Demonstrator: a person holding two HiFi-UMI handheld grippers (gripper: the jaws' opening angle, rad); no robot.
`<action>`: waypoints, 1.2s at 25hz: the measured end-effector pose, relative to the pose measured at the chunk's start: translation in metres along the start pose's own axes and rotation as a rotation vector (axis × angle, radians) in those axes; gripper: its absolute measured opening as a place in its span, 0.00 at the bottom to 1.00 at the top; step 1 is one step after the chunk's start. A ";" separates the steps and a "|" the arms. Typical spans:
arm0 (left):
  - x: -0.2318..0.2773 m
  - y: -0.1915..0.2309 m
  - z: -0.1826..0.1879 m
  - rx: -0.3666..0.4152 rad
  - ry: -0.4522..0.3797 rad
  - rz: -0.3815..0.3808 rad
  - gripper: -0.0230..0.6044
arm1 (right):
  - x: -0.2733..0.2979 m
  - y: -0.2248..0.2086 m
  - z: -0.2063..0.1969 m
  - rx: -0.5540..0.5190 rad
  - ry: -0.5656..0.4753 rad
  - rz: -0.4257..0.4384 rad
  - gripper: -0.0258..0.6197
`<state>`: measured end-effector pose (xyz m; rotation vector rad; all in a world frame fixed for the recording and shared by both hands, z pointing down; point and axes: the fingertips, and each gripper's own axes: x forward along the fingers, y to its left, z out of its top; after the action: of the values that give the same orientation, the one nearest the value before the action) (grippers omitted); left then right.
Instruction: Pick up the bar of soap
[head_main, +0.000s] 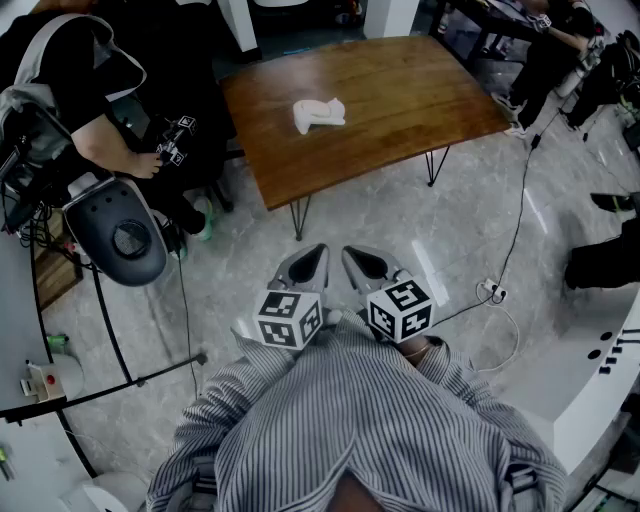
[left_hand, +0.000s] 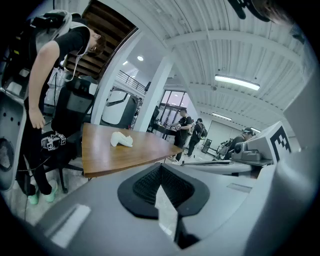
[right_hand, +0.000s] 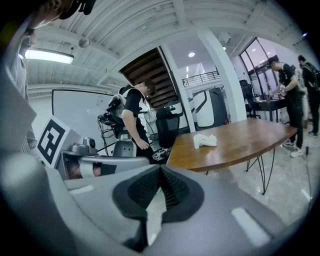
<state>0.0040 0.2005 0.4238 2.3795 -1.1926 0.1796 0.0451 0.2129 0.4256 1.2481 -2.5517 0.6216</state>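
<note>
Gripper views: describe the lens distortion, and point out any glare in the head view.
Left gripper view: fisheye bowing, black corners, ceiling light blown out. Right gripper view: same bowing, table edge curved. Head view: dim, with a glare streak on the floor.

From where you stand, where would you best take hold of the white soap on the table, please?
The soap lies flat and elongated on the table, nothing beside it; I would probably pinch across its short width, mid-length, from above.

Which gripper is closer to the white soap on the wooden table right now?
Left, slightly. The left gripper is over the floor, short of the table, roughly in line with the soap; the right gripper is beside it, offset further right.
</note>
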 end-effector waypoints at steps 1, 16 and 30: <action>0.000 0.001 -0.001 0.000 0.004 0.003 0.05 | 0.001 0.000 -0.001 0.002 0.000 0.001 0.04; -0.003 0.005 -0.005 -0.020 0.005 0.031 0.05 | 0.006 0.002 -0.005 -0.005 0.021 0.022 0.04; 0.019 0.002 -0.013 -0.091 -0.016 0.022 0.05 | 0.011 -0.019 -0.003 -0.015 -0.001 0.060 0.04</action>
<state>0.0151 0.1923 0.4422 2.2944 -1.2088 0.1108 0.0534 0.1964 0.4375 1.1714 -2.5982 0.6123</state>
